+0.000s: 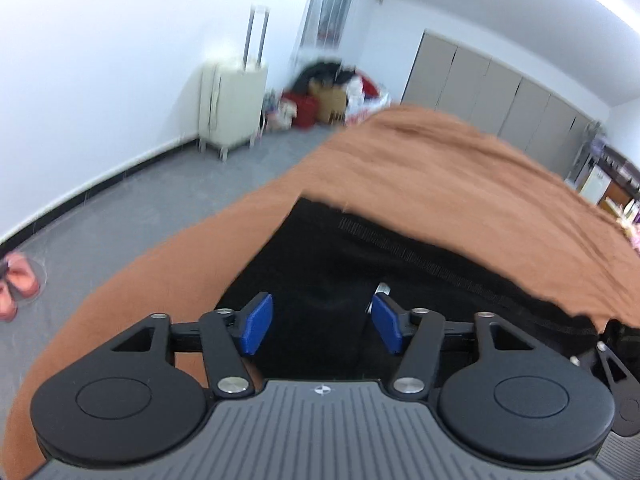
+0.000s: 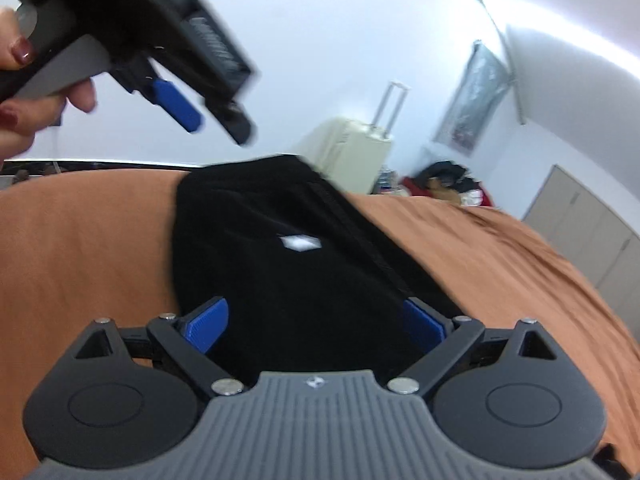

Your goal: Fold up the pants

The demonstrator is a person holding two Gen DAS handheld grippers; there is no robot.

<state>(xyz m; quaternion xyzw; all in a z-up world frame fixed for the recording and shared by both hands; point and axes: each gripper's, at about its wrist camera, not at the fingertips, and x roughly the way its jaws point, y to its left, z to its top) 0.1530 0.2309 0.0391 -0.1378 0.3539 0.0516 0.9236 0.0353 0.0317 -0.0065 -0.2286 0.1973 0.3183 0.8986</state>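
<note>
Black pants (image 1: 360, 264) lie folded on a brown blanket (image 1: 460, 168). In the right wrist view the pants (image 2: 280, 264) form a compact bundle with a white label (image 2: 299, 242) on top. My left gripper (image 1: 322, 322) is open, blue pads apart above the black cloth, holding nothing. It also shows in the right wrist view (image 2: 176, 104), raised above the pants in a hand with red nails. My right gripper (image 2: 316, 326) is open, its blue pads on either side of the near end of the pants.
A cream suitcase (image 1: 234, 100) stands by the white wall on the grey floor. A pile of bags and clothes (image 1: 336, 92) fills the corner. Grey cabinets (image 1: 500, 96) line the far right wall. Pink slippers (image 1: 16, 284) lie at the left.
</note>
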